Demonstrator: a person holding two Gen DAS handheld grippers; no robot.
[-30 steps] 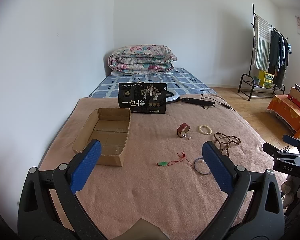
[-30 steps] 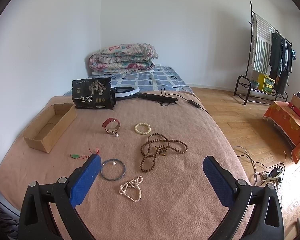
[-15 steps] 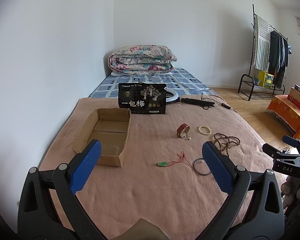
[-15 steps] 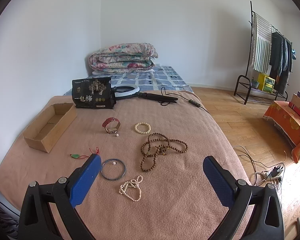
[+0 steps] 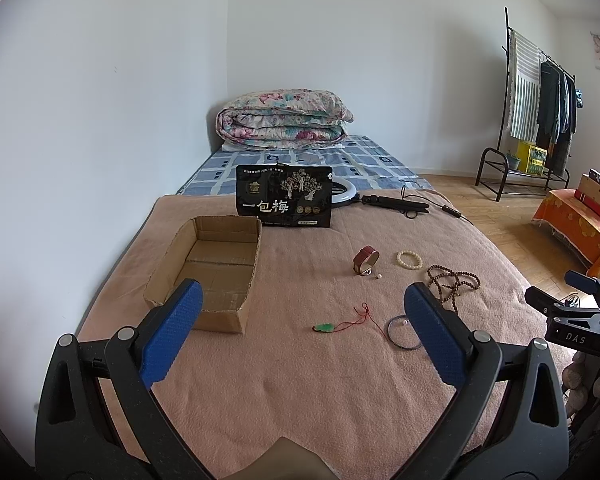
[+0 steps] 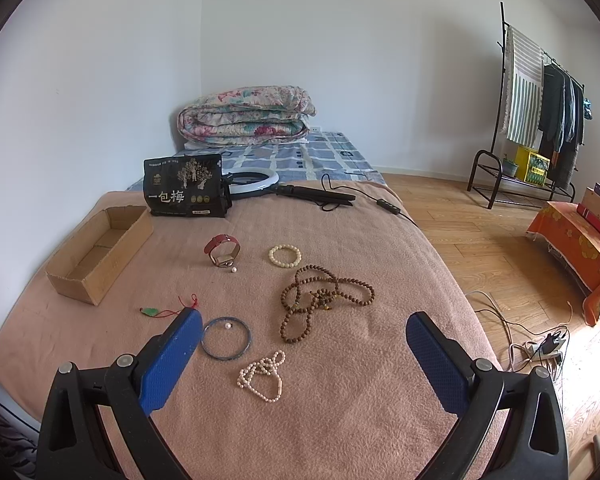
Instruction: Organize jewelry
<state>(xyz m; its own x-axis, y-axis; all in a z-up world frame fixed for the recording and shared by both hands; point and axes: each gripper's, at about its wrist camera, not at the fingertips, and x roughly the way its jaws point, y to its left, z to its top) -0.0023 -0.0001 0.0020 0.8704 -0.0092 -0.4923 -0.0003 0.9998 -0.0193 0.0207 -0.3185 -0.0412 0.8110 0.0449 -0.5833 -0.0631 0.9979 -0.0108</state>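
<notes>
Jewelry lies on a pink blanket [image 6: 340, 420]: a red-strap watch [image 6: 221, 250], a cream bead bracelet [image 6: 285, 255], a long brown bead necklace [image 6: 320, 300], a blue bangle [image 6: 226, 337] with a pearl inside, a white pearl strand [image 6: 262, 376] and a green pendant on red cord [image 6: 150, 311]. An empty open cardboard box [image 5: 214, 264] sits at the left. My left gripper [image 5: 300, 332] is open and empty, above the blanket, short of the pendant [image 5: 325, 327]. My right gripper [image 6: 302, 356] is open and empty, hovering near the pearl strand.
A black snack bag [image 5: 284, 196] stands behind the box. A ring light [image 6: 252, 180] with cable and a folded floral quilt [image 6: 246, 116] lie further back. The wall is at left. At right are wood floor, a clothes rack [image 6: 540, 112] and floor cables [image 6: 540, 344].
Both views are almost unchanged; the grippers stay open and nearly still. No jewelry has moved.
</notes>
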